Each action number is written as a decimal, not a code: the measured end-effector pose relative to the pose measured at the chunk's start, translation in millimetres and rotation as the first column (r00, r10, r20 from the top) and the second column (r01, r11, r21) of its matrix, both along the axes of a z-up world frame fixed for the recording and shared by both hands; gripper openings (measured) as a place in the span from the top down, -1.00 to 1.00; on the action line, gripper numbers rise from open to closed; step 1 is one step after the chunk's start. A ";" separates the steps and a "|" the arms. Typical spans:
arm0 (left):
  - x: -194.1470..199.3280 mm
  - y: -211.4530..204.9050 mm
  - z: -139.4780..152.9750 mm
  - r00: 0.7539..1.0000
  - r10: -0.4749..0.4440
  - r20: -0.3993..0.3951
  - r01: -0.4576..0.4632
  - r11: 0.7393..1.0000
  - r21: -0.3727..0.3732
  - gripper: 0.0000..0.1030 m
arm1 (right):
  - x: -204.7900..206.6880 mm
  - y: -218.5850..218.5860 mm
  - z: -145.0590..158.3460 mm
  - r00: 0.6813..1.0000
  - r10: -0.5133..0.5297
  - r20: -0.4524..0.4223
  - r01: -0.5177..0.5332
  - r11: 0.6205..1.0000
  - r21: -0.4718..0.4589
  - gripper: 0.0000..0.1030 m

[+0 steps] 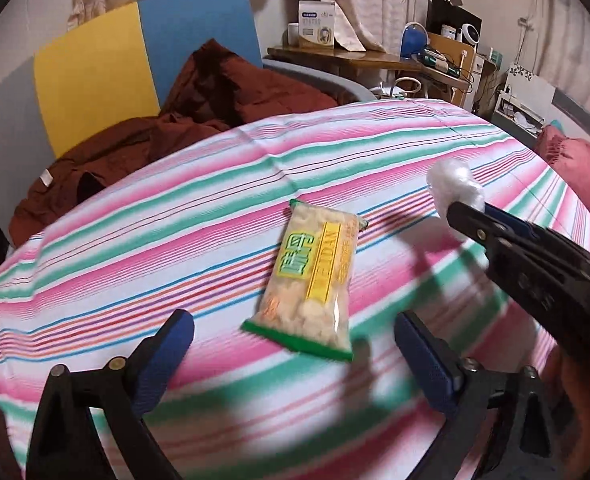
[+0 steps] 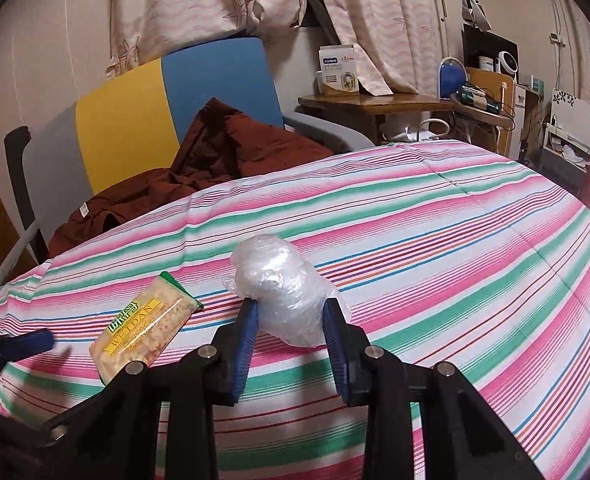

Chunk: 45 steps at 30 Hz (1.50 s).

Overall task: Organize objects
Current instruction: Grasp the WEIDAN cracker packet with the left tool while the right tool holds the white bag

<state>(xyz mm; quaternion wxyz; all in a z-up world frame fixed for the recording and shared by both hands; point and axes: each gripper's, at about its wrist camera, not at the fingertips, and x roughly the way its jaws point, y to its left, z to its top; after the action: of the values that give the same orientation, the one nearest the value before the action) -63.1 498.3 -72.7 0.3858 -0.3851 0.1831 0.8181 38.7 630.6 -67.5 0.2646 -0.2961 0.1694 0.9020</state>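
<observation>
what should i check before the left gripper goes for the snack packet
1. Left gripper open wide enough for the snack packet: ok, the jaws stand well apart.
2. Packet lined up between the left fingers: ok, it lies ahead of them, not yet between the pads.
3. Packet free of other things: ok, it lies alone and flat on the striped cloth.
4. Right gripper secure on the clear plastic bundle: ok, the pads press it from both sides.
5. Right gripper clear of the left one's path: ok, it is off to the side of the packet.
6. Where the packet should go: cannot tell, no container shows.
</observation>
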 end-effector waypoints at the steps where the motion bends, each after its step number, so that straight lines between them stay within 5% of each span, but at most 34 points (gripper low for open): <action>1: -1.6 3.6 -2.3 1.000 -0.014 0.003 0.014 1.000 -0.003 -0.77 | -1.2 0.9 -1.1 1.000 0.001 0.004 -0.001 1.000 -0.004 0.36; 4: -7.1 16.1 -12.5 0.999 -0.039 0.026 0.040 0.999 -0.023 -0.34 | -3.6 3.1 -4.3 1.000 0.013 0.005 -0.013 1.000 -0.026 0.36; 7: -8.0 17.7 -14.4 0.999 -0.040 0.029 0.040 0.999 -0.006 -0.17 | -9.9 5.3 -7.5 1.000 0.021 0.007 -0.021 0.999 -0.042 0.36; 15: -13.7 -3.1 -5.7 0.999 0.004 0.055 -0.007 0.997 0.072 0.02 | -31.2 1.4 -11.3 0.999 0.033 0.037 -0.033 0.999 0.003 0.36; 30: 28.1 -107.8 26.9 0.993 0.100 0.058 -0.109 0.977 0.185 0.05 | -57.3 -10.8 -6.6 0.992 0.076 0.099 -0.084 0.992 0.090 0.37; 34: 34.9 -140.3 42.2 0.992 0.114 0.047 -0.121 0.968 0.218 0.36 | -53.0 -21.8 7.0 0.993 0.092 0.080 -0.102 0.987 0.126 0.37; 42: 35.0 -167.3 42.4 0.991 0.108 0.081 -0.123 0.969 0.216 0.27 | -43.5 -40.8 17.4 0.990 0.110 0.084 -0.117 0.989 0.086 0.37; 44: 36.4 -158.9 37.4 0.993 0.082 0.081 -0.096 0.976 0.197 -0.24 | -38.1 -45.1 21.8 0.990 0.118 0.075 -0.123 0.990 0.064 0.37; 45: 35.4 -152.6 35.3 0.994 0.076 0.073 -0.088 0.978 0.187 -0.66 | -35.9 -47.0 23.2 0.990 0.125 0.072 -0.129 0.990 0.057 0.37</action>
<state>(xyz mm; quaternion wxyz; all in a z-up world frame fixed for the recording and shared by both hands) -27.8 345.7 -37.4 0.3923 -0.3802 0.0756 0.8341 2.8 583.6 -44.3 0.2211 -0.3287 0.1131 0.9112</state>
